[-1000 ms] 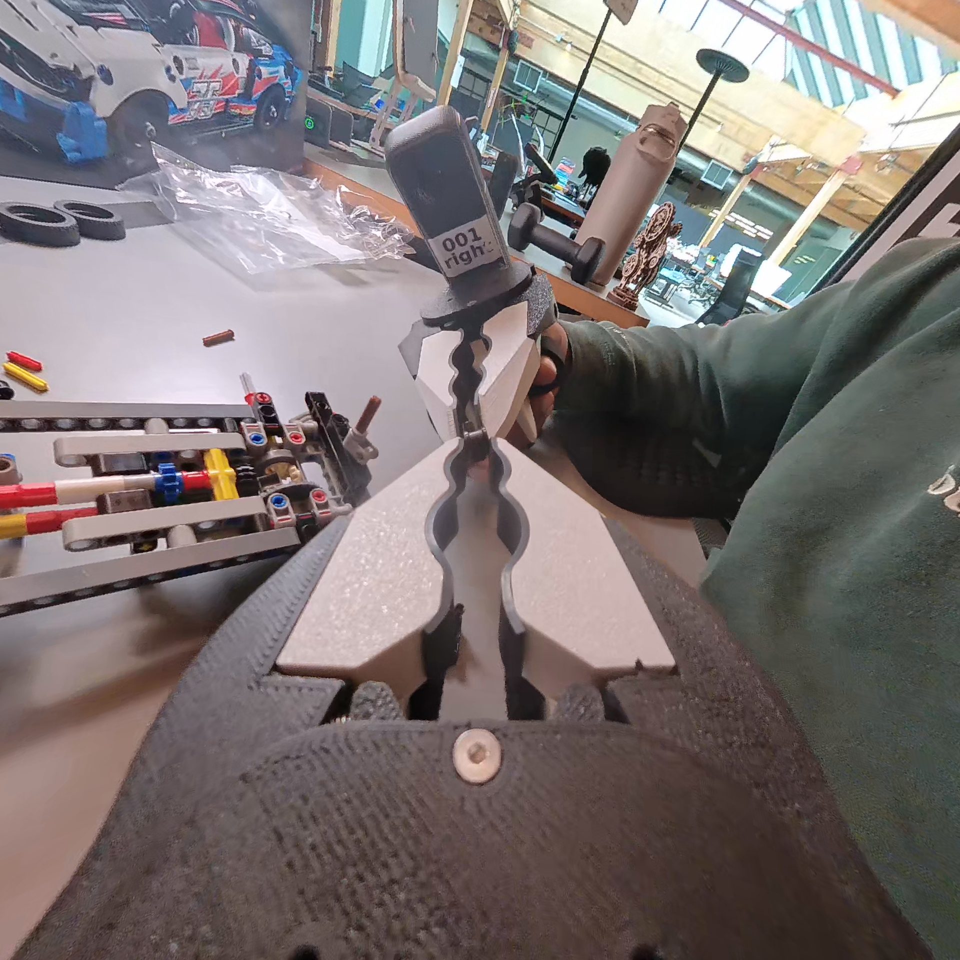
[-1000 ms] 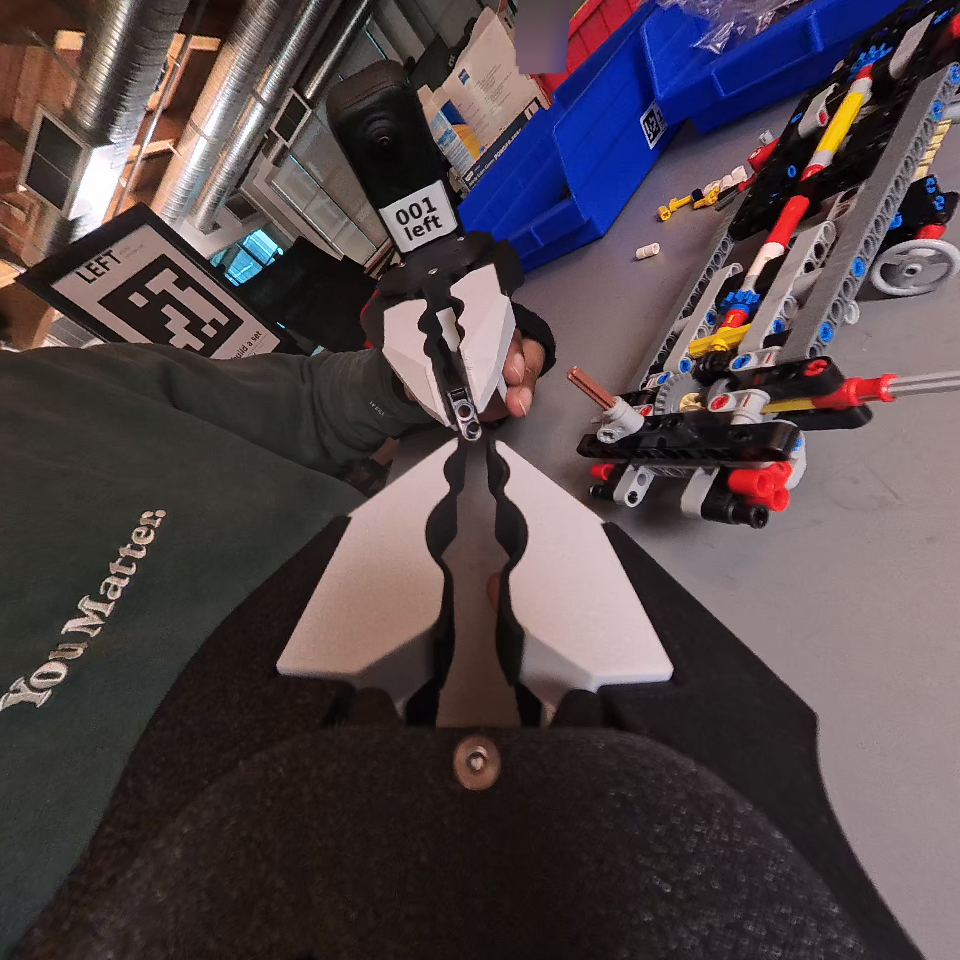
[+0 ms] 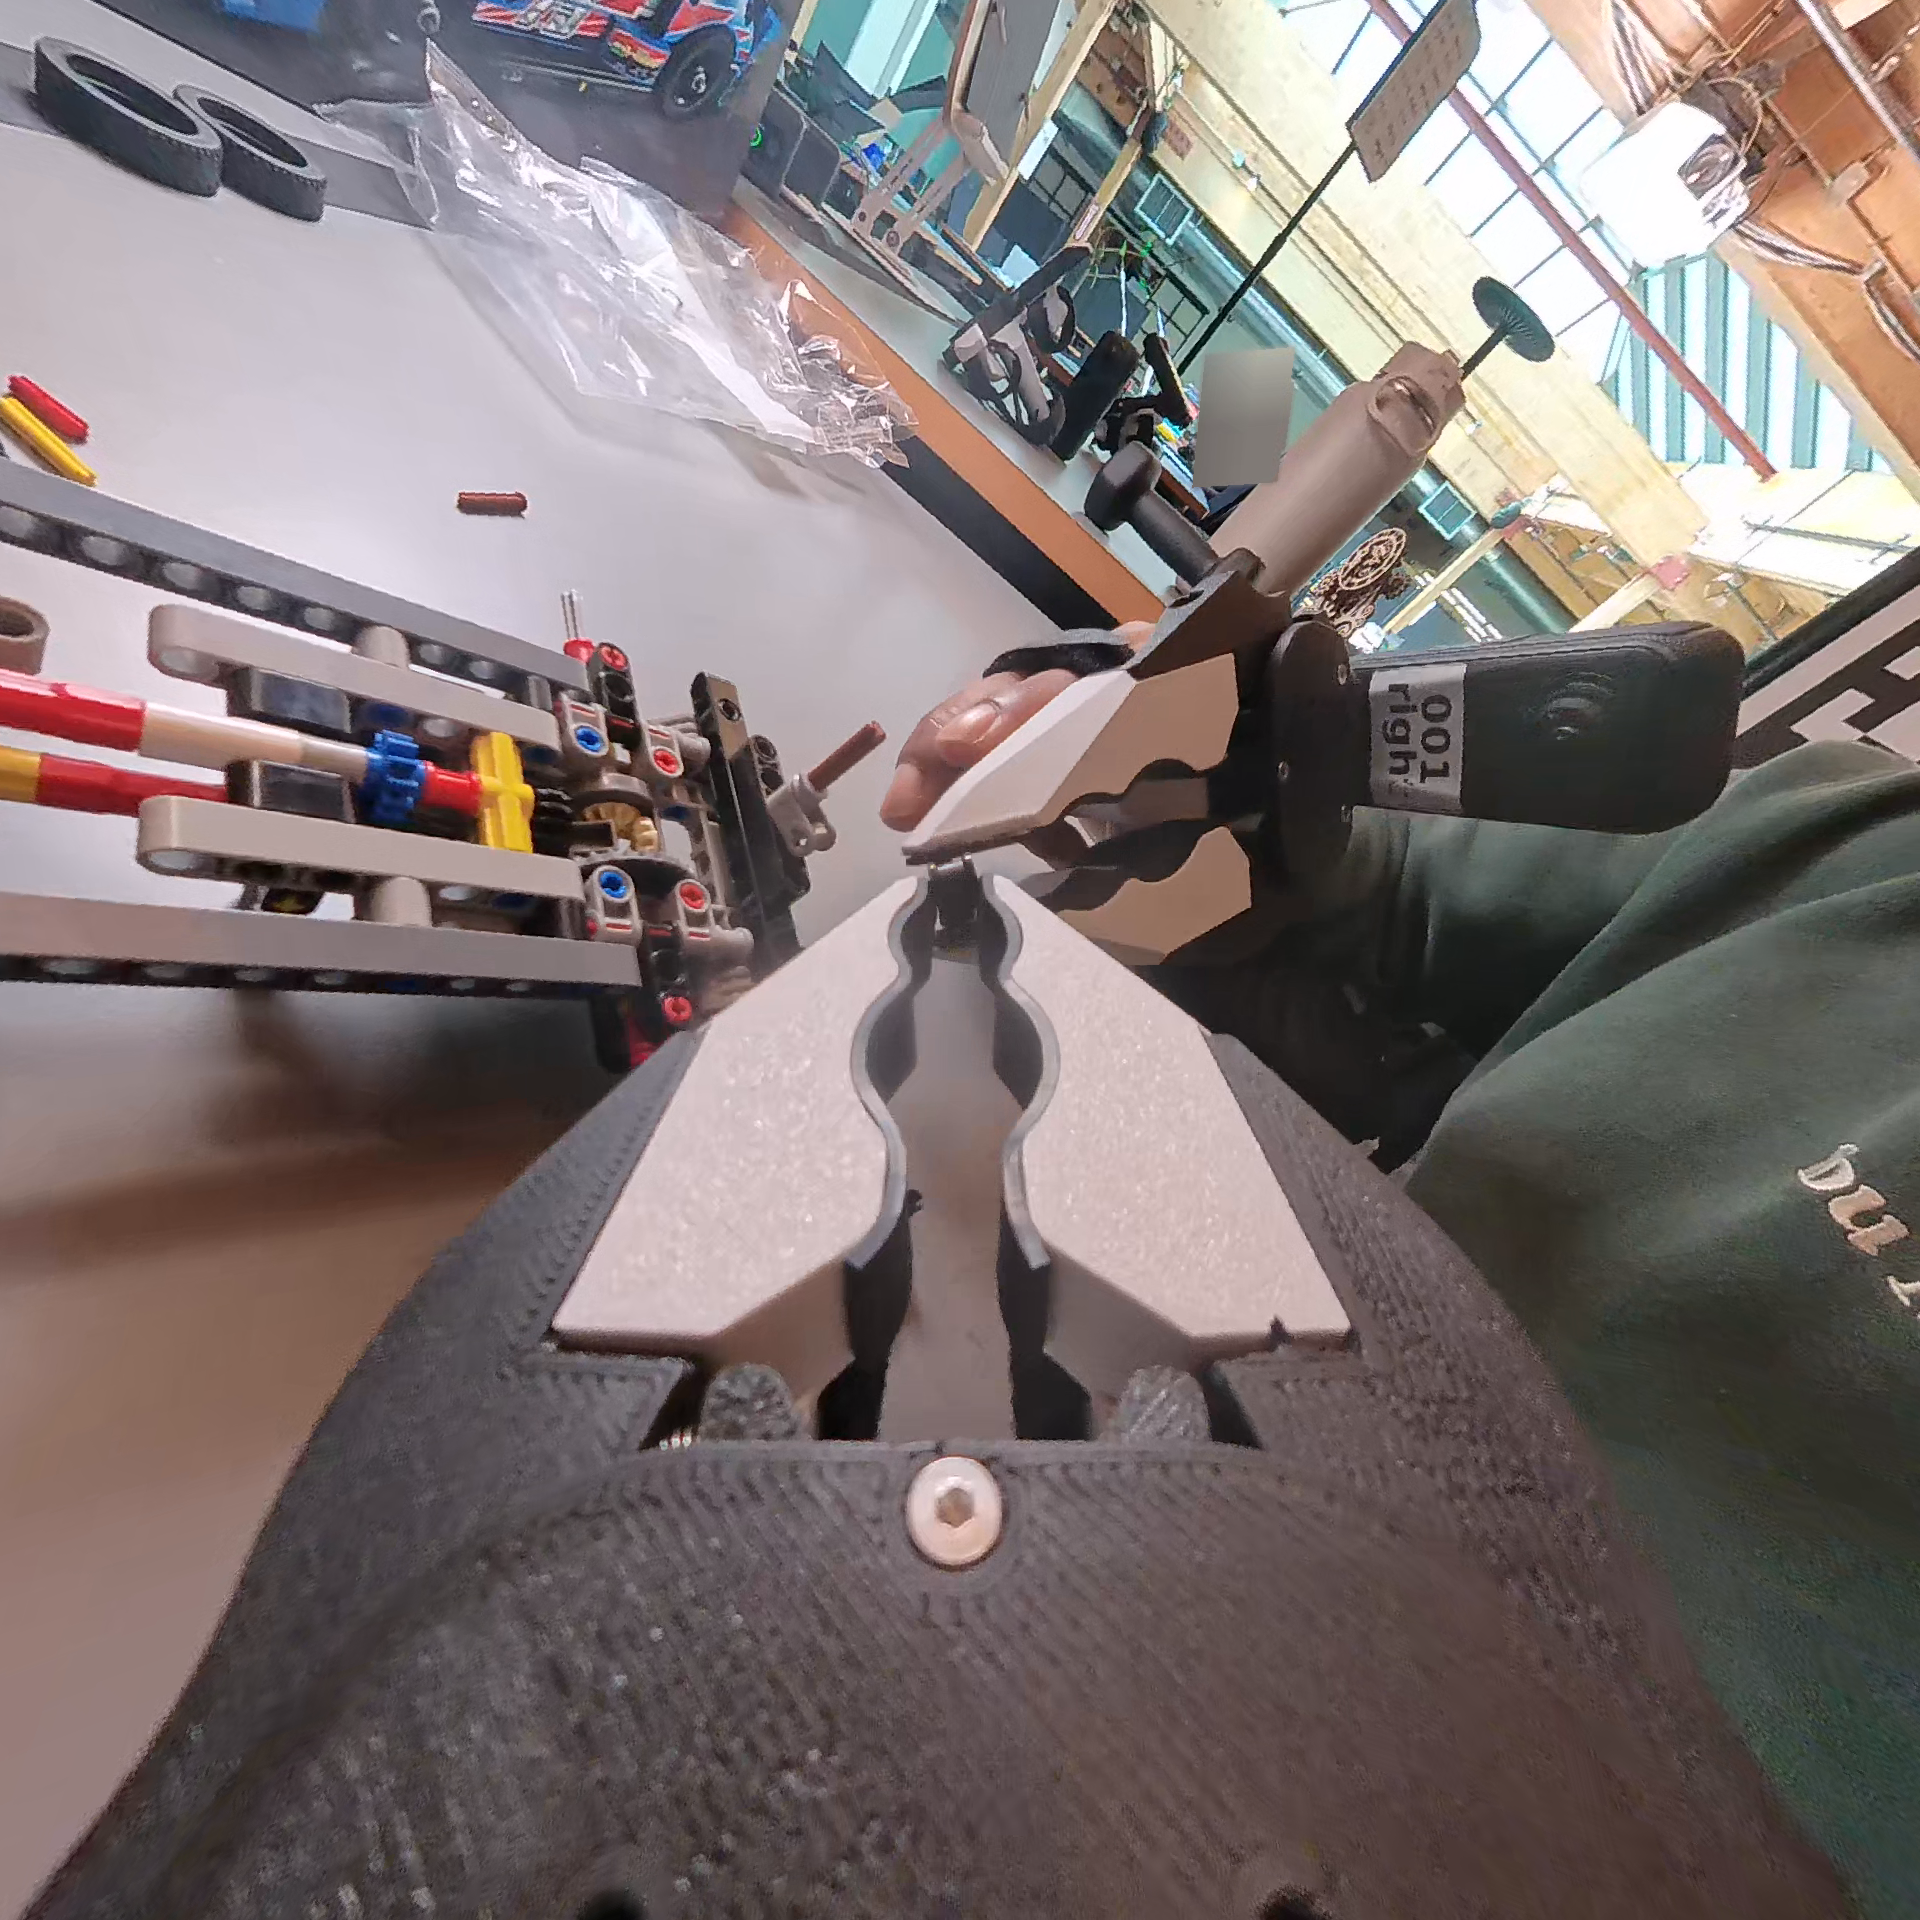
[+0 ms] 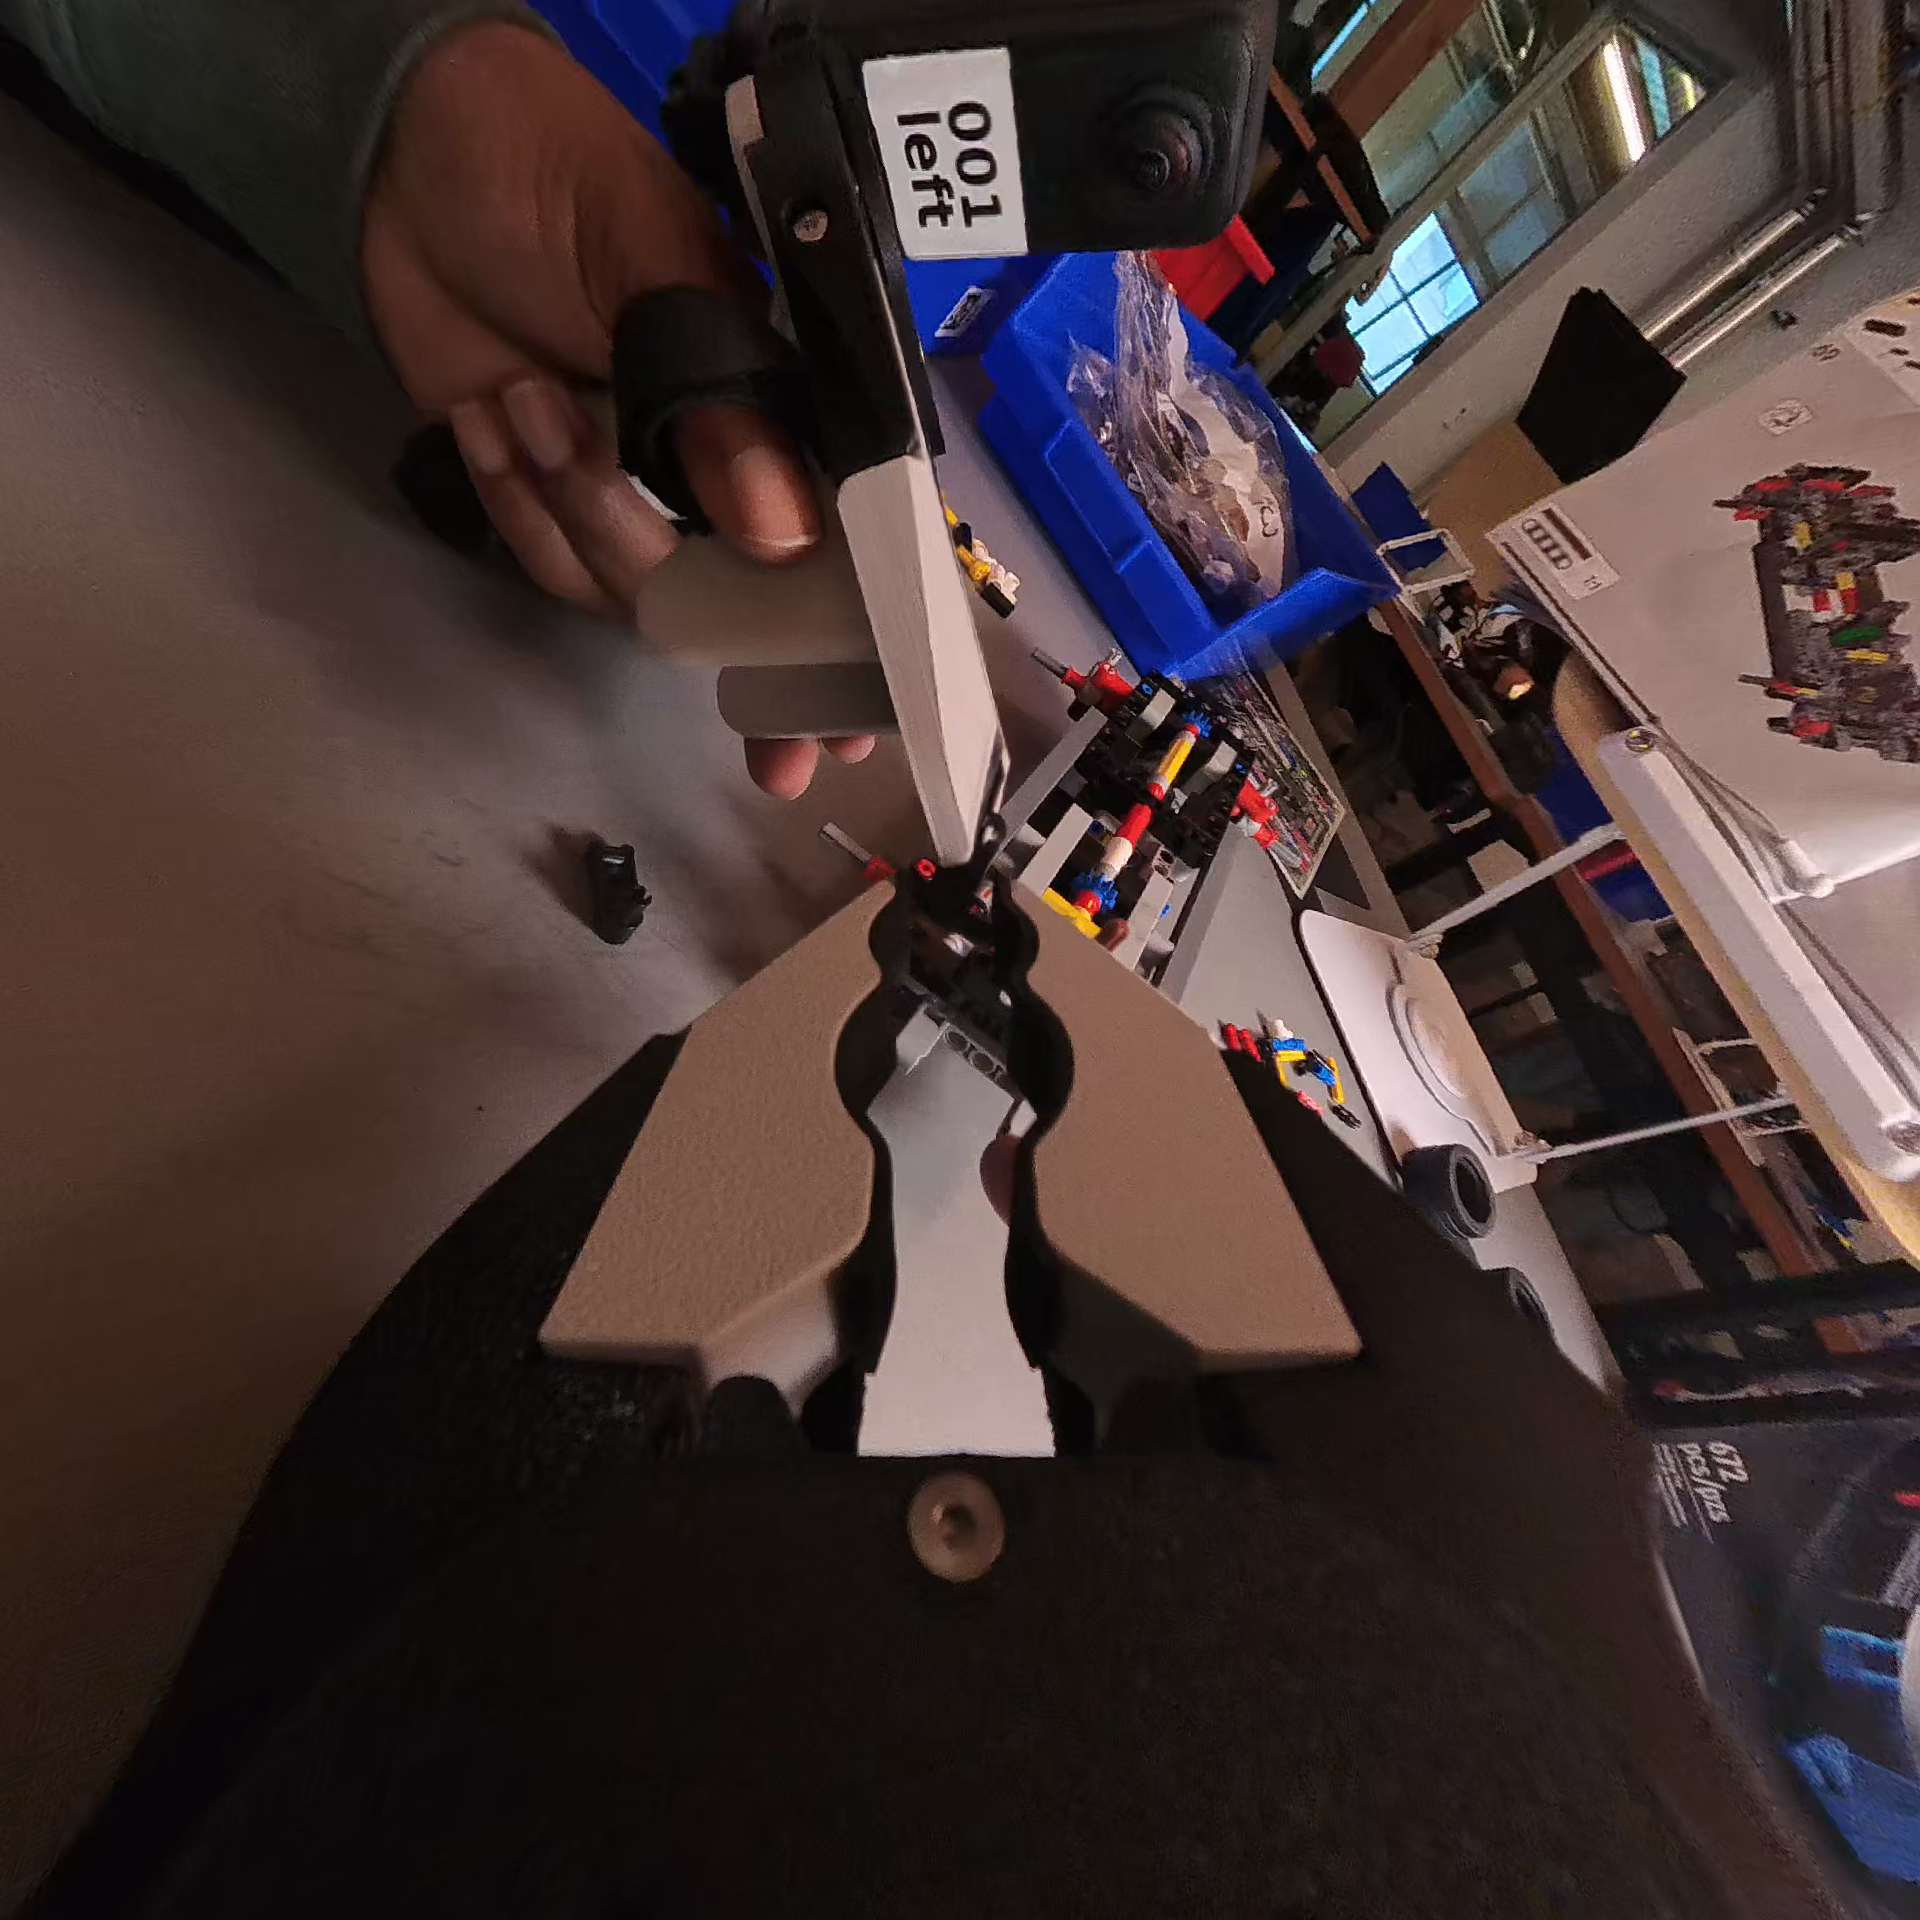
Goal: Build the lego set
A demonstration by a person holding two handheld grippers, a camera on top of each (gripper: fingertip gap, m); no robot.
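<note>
My left gripper (image 3: 951, 899) is shut on a small dark lego piece (image 3: 951, 909) at its fingertips, held just above the table. My right gripper (image 3: 961, 862) comes in from the right, rolled on its side, and its tips close on the top of the same piece. In the right wrist view my right gripper (image 4: 945, 894) is narrow around a small black piece, and the left gripper (image 4: 971, 847) reaches down from above, tip to tip. The long grey lego chassis (image 3: 416, 831) with red, yellow and blue parts lies just left of the tips. It also shows in the right wrist view (image 4: 1143, 790).
Clear plastic bags (image 3: 644, 281), two black tyres (image 3: 125, 114) and loose red, yellow and brown pins (image 3: 491, 504) lie behind the chassis. A loose black piece (image 4: 615, 891), a blue bin (image 4: 1174, 499) and an instruction booklet (image 4: 1766, 582) lie around. A green sleeve is on the right. Only a small space, under 4 cm, lies between the two pairs of fingers.
My right gripper has rolled about a quarter turn onto its side. Both grippers have moved closer to the chassis end, still tip to tip on the small piece.
</note>
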